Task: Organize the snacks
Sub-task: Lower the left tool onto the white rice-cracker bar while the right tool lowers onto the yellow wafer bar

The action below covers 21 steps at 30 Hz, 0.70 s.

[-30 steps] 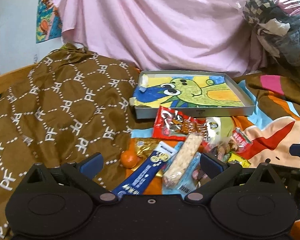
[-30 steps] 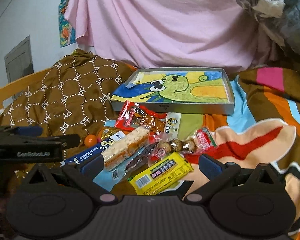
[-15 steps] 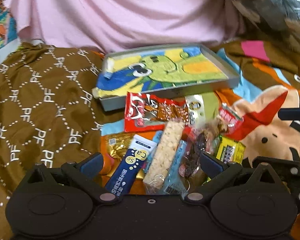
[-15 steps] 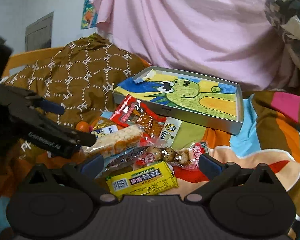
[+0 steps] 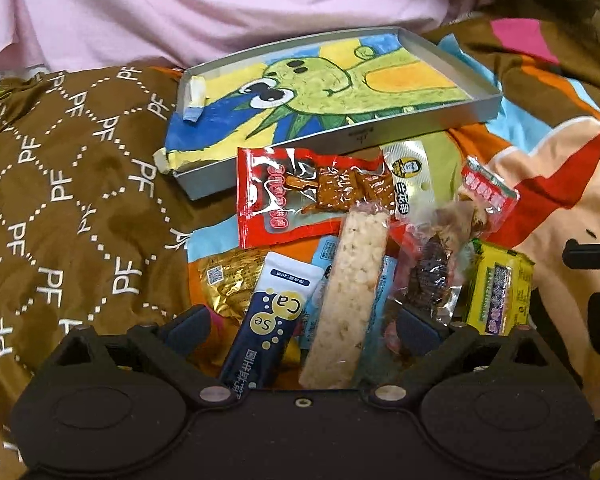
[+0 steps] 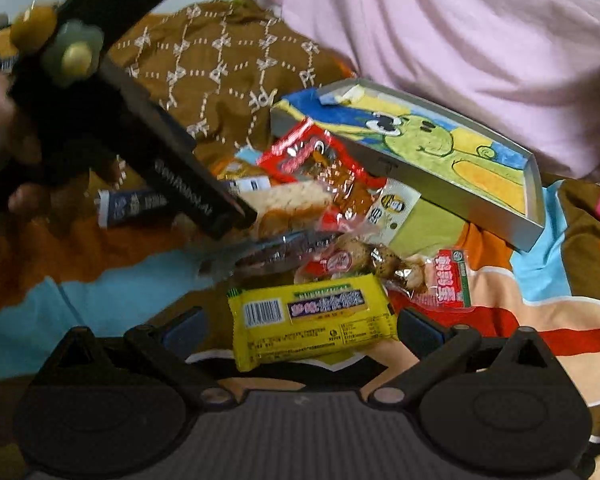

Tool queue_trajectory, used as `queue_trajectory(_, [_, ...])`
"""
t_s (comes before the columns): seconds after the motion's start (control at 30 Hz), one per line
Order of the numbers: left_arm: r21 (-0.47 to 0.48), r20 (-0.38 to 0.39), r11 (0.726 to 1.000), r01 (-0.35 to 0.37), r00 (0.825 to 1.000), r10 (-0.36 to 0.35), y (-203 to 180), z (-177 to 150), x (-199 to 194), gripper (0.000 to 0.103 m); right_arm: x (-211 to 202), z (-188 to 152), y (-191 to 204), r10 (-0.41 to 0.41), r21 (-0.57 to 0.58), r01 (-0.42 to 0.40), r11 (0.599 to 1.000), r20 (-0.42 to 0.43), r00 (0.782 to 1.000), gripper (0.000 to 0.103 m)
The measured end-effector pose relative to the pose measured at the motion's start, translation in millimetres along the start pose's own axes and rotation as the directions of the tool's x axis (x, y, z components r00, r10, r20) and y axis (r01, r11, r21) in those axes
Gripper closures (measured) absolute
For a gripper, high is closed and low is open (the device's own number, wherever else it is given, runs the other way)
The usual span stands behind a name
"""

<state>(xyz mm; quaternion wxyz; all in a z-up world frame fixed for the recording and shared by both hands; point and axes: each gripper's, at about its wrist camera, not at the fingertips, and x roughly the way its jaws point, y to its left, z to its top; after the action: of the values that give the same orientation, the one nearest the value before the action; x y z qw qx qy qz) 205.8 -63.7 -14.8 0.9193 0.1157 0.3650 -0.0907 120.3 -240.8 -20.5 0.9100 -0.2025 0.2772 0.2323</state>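
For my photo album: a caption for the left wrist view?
Open left claw over a snack pile, gray tray beyond.

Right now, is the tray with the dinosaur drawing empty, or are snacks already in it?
Empty of snacks. The tray shows only its drawing and a bit of tape; the snack pile lies in front, on the blanket.

We are seeing the snack pile crowding the way to the tray. Bare blanket is lying free beside it.
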Motion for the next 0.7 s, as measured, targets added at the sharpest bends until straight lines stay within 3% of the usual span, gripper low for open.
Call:
queue_trajectory(0.2, [0.009,-0.024,0.999,0.051,0.998,-0.051,2,5,10,0.015,17,-3,-9,-0.026,0.029,0.027,0.999,-0.035,0.999,0.0])
queue_trajectory(0.37, [0.011,-0.025,0.997,0.079,0.997,-0.079,4,11,13,0.027,16,-4,-24,0.008,0.168,0.0,0.986,-0.048,0.999,0.0])
queue_trajectory(0.53, [0.007,-0.025,0.993,0.121,0.992,-0.121,4,12,14,0.035,18,-8,-45,0.189,0.396,-0.163,0.904,-0.028,0.982,0.005])
queue_trajectory(0.7, [0.049,-0.055,0.987,0.15,0.987,-0.148,-3,14,22,0.05,25,-15,-56,0.205,0.478,-0.158,0.864,-0.048,0.978,0.019])
